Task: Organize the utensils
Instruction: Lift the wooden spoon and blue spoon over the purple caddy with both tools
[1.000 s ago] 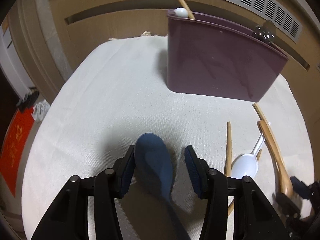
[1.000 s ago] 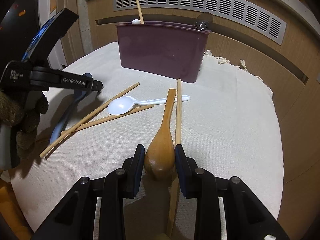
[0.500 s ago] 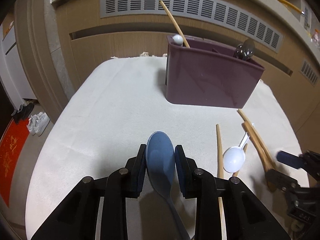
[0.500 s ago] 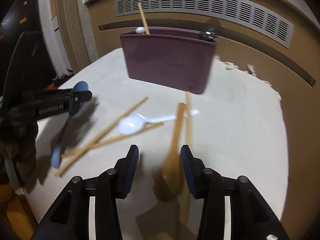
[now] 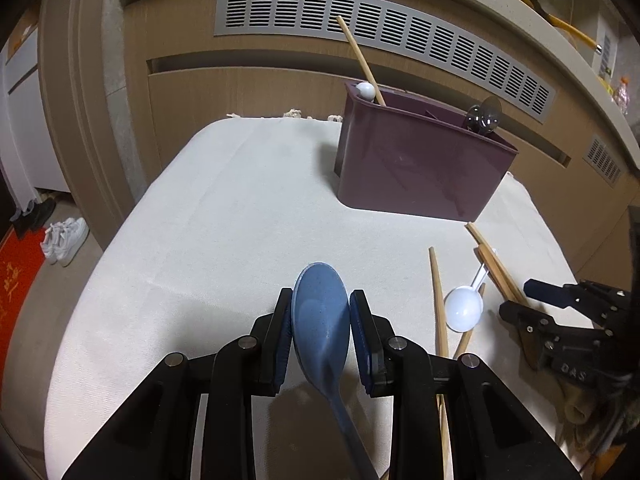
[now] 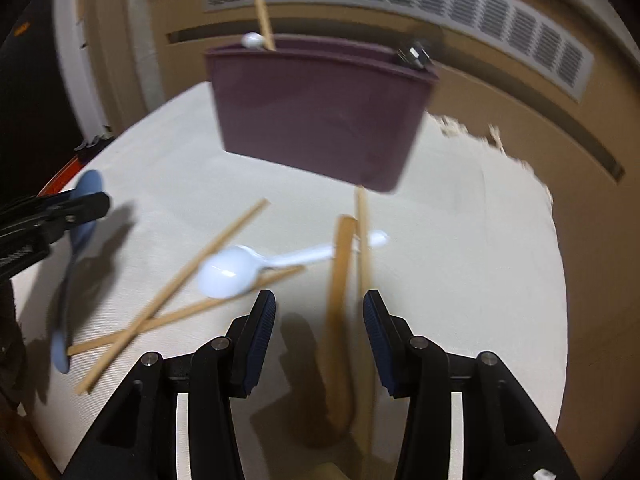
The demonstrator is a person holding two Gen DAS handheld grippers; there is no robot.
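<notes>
between left jaws, a smooth blue oval spoon (image 5: 320, 312) sits clamped; right jaws gape.

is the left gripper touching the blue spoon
Touching. In the left wrist view both pads of the left gripper press the sides of the blue spoon bowl, with no gap on either side.
</notes>
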